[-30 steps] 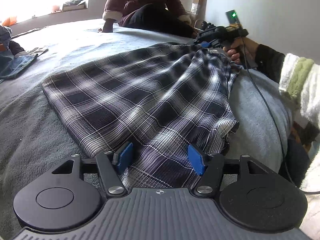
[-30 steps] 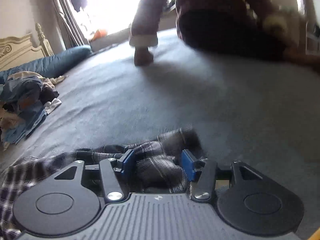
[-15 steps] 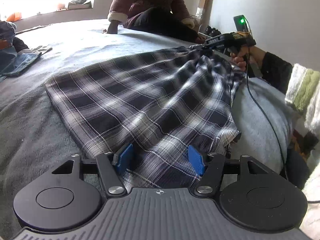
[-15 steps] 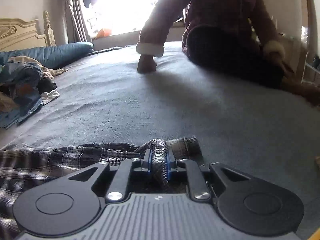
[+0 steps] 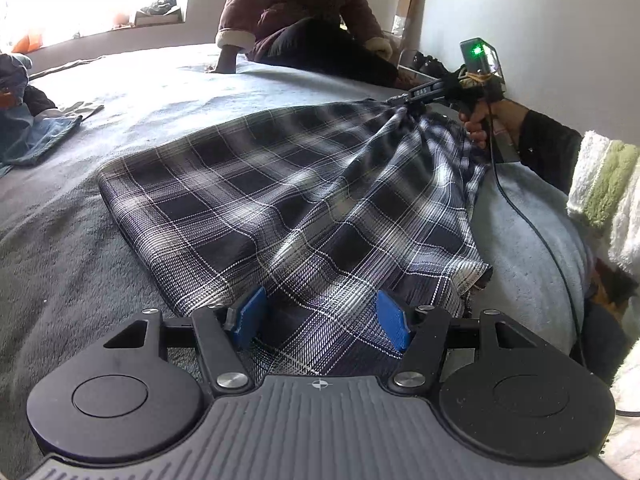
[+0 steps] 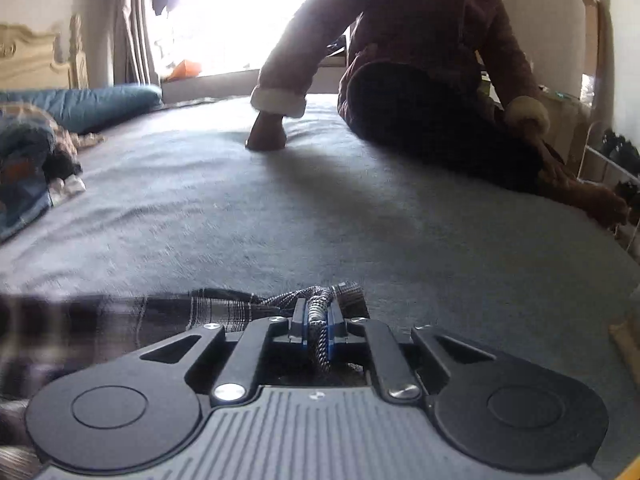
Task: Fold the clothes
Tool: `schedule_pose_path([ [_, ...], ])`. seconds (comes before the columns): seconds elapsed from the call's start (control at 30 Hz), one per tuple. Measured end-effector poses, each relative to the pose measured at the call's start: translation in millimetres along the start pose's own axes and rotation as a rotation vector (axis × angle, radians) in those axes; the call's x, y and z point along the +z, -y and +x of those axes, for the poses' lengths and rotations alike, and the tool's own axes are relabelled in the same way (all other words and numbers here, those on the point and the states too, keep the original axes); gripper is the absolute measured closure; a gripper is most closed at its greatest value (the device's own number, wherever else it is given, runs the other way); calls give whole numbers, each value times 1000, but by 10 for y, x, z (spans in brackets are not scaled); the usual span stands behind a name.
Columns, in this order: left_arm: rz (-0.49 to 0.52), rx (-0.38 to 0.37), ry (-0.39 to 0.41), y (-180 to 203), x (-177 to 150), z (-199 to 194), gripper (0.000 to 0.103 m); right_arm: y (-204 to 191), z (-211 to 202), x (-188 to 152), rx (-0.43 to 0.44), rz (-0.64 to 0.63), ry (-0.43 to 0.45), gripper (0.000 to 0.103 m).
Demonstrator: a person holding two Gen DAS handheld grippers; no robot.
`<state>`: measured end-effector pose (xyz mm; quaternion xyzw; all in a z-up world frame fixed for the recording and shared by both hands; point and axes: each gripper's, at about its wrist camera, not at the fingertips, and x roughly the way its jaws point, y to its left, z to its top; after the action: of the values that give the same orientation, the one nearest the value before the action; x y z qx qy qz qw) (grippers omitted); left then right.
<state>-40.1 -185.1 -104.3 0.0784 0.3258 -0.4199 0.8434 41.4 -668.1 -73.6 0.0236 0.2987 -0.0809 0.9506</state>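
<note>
- Grey blanket covers the bed (image 5: 120,92) that carries everything; the plaid garment (image 5: 288,208) lies spread across it, its far corner gathered and raised off the bed.
- Right tongs (image 6: 317,322) are closing, with a bunched rope of plaid cloth already pressed between the pads. In the left wrist view the same corner hangs from them beside the wall.
- Left tongs (image 5: 322,320) stand open over the near hem; cloth lies between the pads, which do not press it.
- Risk: the right grip holds a thin twisted wad, so a pull may let it slip out, or catch one layer only.
- Risk: with the near hem unpinned, lifting could drag the whole garment and skew the fold.
- Risk: a person (image 6: 420,80) sits near on the bed, and a clothes pile (image 5: 24,120) lies at the far left; a wide swing could meet either.
</note>
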Motion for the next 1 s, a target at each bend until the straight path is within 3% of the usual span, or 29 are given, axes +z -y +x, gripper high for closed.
schedule_pose_path([
  [0.07, 7, 5, -1, 11, -7, 12, 42, -19, 21, -24, -1, -25, 11, 89],
  [0.17, 13, 9, 0, 15, -11, -2, 42, 88, -222, 43, -16, 15, 46, 70],
  [0.3, 10, 15, -1, -7, 1, -22, 42, 341, -881, 64, 9, 118, 138, 69],
  [0.43, 13, 33, -1, -13, -4, -44, 42, 354, -1286, -149, 123, 106, 99, 70],
  [0.5, 14, 43, -2, -10, -13, -48, 42, 274, -1290, -323, 171, 55, 46, 71],
  [0.6, 17, 50, -3, -15, -29, -36, 42, 251, -1007, -681, 71, 6, -157, 78],
  [0.63, 18, 51, -3, -19, -33, -32, 42, 314, -978, -790, 63, 17, -174, 78],
  [0.7, 19, 51, -6, -25, -28, -29, 42, 410, -1105, -763, 78, 87, -149, 78],
  [0.9, 18, 63, -7, -27, -19, -30, 42, 96, -1502, -440, 104, -21, -33, 77],
  [1.0, 1, 68, 1, -36, -42, -52, 42, -16, -1263, -538, 82, -56, -91, 77],
])
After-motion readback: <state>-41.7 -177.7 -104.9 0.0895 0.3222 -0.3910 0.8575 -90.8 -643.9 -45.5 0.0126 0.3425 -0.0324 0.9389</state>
